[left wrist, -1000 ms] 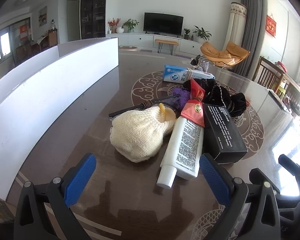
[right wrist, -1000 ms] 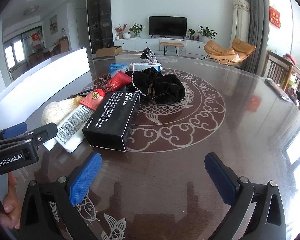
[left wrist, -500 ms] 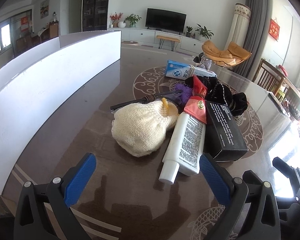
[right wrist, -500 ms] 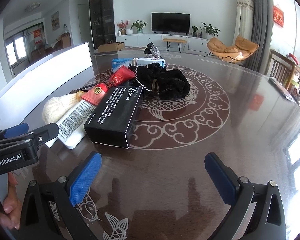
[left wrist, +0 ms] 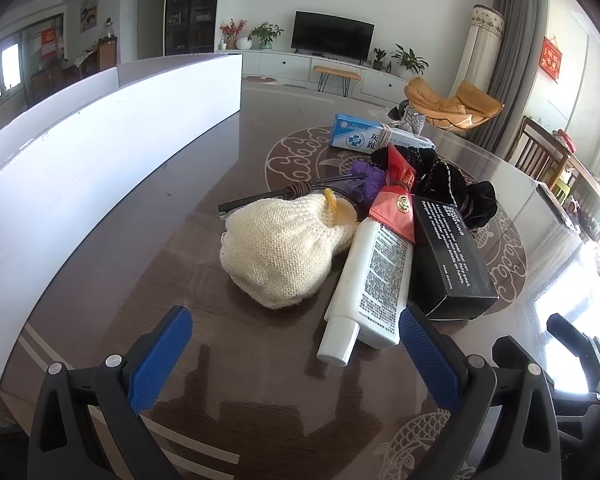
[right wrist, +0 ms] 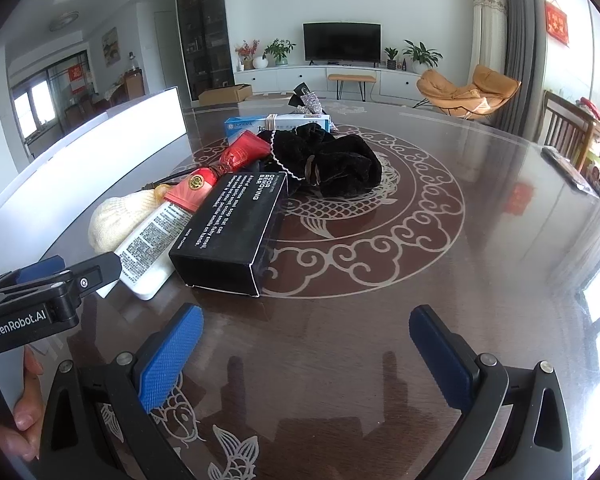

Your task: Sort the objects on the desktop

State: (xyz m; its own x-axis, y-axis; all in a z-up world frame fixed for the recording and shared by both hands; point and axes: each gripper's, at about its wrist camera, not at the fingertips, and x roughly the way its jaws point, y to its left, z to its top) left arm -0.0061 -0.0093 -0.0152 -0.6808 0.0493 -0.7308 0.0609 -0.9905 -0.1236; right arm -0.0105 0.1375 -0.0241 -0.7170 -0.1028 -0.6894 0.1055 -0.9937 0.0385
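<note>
A pile lies on the dark table. It holds a cream knitted pouch (left wrist: 278, 254), a white tube with a red end (left wrist: 374, 280), a black box with white print (left wrist: 452, 258), black velvet cloth (left wrist: 456, 184), a blue-white carton (left wrist: 364, 136) and a purple item (left wrist: 366, 176). My left gripper (left wrist: 294, 346) stands open just short of the pouch and tube, holding nothing. The right gripper (right wrist: 306, 344) is open too, near the black box (right wrist: 230, 234), with the tube (right wrist: 156, 236), the velvet cloth (right wrist: 340, 162) and the carton (right wrist: 276, 124) beyond.
A long white box wall (left wrist: 100, 136) runs along the table's left side. A dark thin tool (left wrist: 268, 196) lies behind the pouch. A sparkly black item (right wrist: 306, 100) sits behind the carton. A hand (right wrist: 26, 412) holds the left gripper's handle. Chairs stand at far right.
Both grippers have crept slightly forward toward the pile; the objects look a bit larger. Nothing on the table has moved and both grippers stay open.
</note>
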